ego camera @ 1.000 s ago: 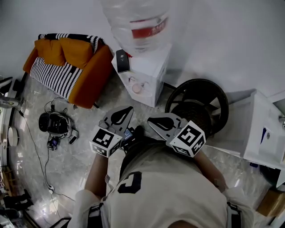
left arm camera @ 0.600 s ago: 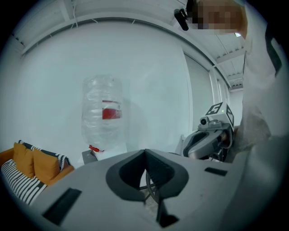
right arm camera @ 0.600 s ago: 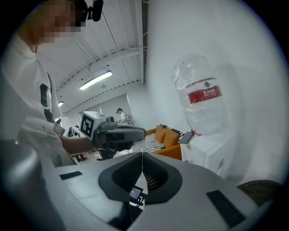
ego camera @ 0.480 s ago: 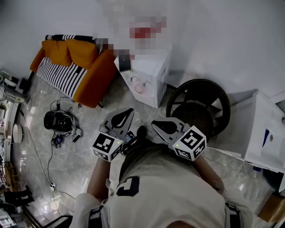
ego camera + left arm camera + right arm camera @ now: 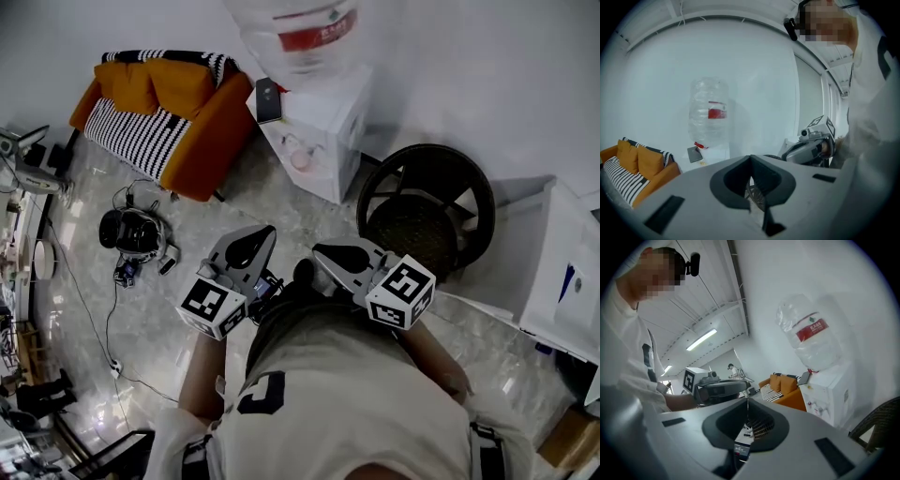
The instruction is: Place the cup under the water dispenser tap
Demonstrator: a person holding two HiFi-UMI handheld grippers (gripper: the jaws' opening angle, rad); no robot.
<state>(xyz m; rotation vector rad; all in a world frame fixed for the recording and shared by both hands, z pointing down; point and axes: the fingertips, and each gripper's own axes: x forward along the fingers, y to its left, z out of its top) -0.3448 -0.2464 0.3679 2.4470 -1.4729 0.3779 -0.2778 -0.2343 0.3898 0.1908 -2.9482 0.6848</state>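
The white water dispenser (image 5: 319, 122) stands against the far wall with a clear bottle (image 5: 302, 33) on top. A small pinkish round thing (image 5: 302, 161), perhaps the cup, sits in its front recess. My left gripper (image 5: 266, 232) and right gripper (image 5: 321, 253) hover side by side in front of the person's chest, well short of the dispenser, both shut with nothing between their jaws. In the left gripper view the left gripper (image 5: 750, 158) points towards the bottle (image 5: 708, 110). In the right gripper view the dispenser (image 5: 829, 394) is to the right of the right gripper (image 5: 747, 400).
An orange sofa (image 5: 202, 131) with a striped cover stands left of the dispenser, and a dark wicker chair (image 5: 427, 211) stands to its right. A dark flat device (image 5: 268, 99) lies on the dispenser top. Cables and a dark helmet-like object (image 5: 136, 234) lie on the floor at left. White furniture (image 5: 562, 272) is at right.
The head view has shifted, so the sofa and dispenser sit further right and higher. Both grippers drifted slightly with the person. Their jaws stayed shut.
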